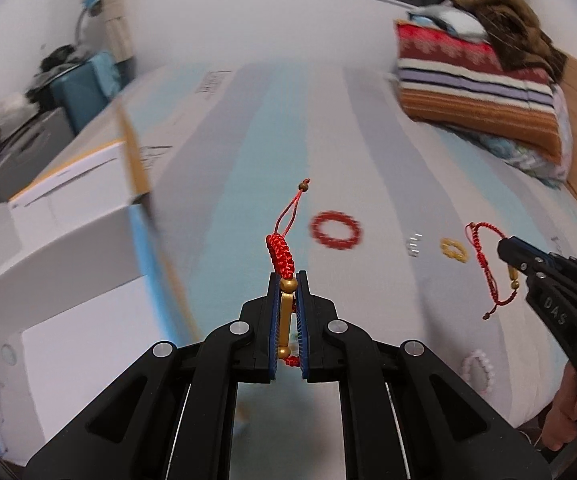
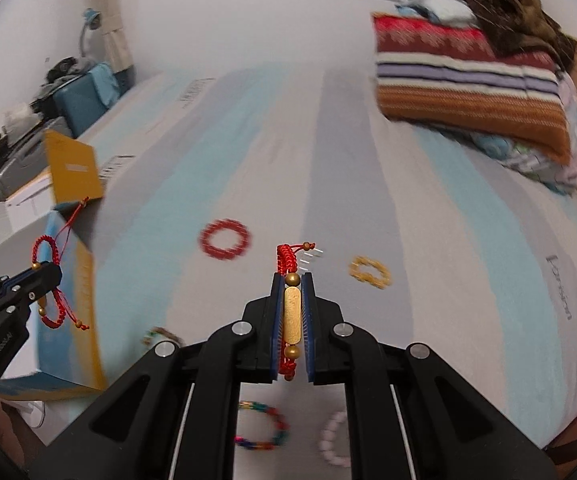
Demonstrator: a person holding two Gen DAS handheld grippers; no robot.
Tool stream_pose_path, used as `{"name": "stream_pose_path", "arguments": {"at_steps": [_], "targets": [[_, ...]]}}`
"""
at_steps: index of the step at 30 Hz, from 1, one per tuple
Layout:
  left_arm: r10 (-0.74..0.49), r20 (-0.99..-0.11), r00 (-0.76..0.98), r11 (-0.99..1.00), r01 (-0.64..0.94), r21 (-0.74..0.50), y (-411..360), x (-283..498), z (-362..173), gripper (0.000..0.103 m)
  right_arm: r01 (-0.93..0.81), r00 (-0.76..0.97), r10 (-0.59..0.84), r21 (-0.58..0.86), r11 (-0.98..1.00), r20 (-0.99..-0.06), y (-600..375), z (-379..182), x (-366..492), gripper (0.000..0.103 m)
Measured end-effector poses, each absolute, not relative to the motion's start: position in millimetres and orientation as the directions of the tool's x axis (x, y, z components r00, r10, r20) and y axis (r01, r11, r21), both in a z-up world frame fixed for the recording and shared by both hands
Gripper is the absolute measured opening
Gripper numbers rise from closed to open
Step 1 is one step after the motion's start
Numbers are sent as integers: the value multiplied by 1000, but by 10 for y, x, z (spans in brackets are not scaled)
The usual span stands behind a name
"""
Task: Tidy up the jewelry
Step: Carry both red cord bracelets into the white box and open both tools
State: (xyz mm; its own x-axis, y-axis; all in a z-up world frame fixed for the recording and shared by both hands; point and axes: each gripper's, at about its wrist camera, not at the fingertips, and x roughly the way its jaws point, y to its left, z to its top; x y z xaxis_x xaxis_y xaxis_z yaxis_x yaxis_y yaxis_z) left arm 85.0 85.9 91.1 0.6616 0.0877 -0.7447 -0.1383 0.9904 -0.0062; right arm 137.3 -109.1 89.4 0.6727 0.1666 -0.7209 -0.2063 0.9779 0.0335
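1. Left wrist view: the left gripper (image 1: 287, 280) is clenched on a red cord bracelet (image 1: 285, 308), its gold bar pinched flat between the blue pads, the knotted red braid and a loose tail with a brown bead poking up past the tips.
2. Same view, off to the right: the right gripper (image 1: 506, 250) comes in from the edge, and a second red cord bracelet (image 1: 488, 268) dangles from its fingers, gold beads hanging just below. White lettering on that gripper's body reads "DAS".
3. On the striped bed (image 1: 368, 140) beyond: a red bead ring (image 1: 335, 231), a small silver piece (image 1: 413, 245), a gold bead ring (image 1: 454, 250), and near the right edge a pale pink bead bracelet (image 1: 476, 368). A white open box (image 1: 60, 240) stands at the left; its printing is too blurred to read.
4. Right wrist view: the right gripper (image 2: 292, 278) is clamped on its red cord bracelet (image 2: 291, 312), gold bar upright between two gold beads.
5. Left side here: the left gripper (image 2: 48, 276) holds its looped red bracelet (image 2: 48, 280) just beside the box's blue-and-yellow flap (image 2: 72, 308).
6. Lying on the bed (image 2: 448, 240): red ring (image 2: 224, 239), gold ring (image 2: 369, 272), a multicolour bead bracelet (image 2: 262, 426) and the pink one (image 2: 334, 438) below the fingers. Grey print on the bed's right side is too distorted to read.
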Motion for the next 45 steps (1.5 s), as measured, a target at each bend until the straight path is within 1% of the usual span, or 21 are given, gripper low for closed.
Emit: {"name": "stream_pose_path", "arguments": {"at_steps": [6, 13, 18, 22, 25, 30, 37, 41, 45], "targets": [[173, -737, 653, 970, -242, 13, 1440, 541, 1005, 7, -315, 683, 243, 22, 949, -689, -377, 1151, 1187, 8], [269, -741, 615, 924, -382, 19, 2222, 63, 1036, 7, -462, 652, 351, 14, 887, -672, 569, 1291, 889, 8], [318, -752, 578, 886, -464, 18, 2696, -286, 1000, 7, -557, 603, 409, 5, 830, -685, 1157, 1235, 665, 8], [333, -771, 543, 860, -511, 11, 2962, -431, 905, 7, -614, 549, 426, 0, 790, -719, 1571, 1063, 560, 8], [343, -788, 510, 842, -540, 17, 3113, -497, 784, 7, -632, 516, 414, -8, 775, -750, 1787, 884, 569, 8], [328, -828, 456, 822, -569, 12, 3330, -607, 539, 7, -635, 477, 372, -19, 773, -796, 2005, 580, 609, 8], [293, -872, 394, 821, -571, 18, 3471, -616, 210, 7, -630, 416, 308, -28, 776, -856, 2163, 201, 670, 8], [287, -882, 373, 819, -574, 24, 3506, -589, 110, 7, -627, 404, 298, -25, 778, -865, 2176, 118, 676, 8], [291, -886, 361, 813, -581, 30, 3530, -558, 63, 8, -626, 405, 294, -28, 779, -866, 2172, 120, 668, 10]]}}
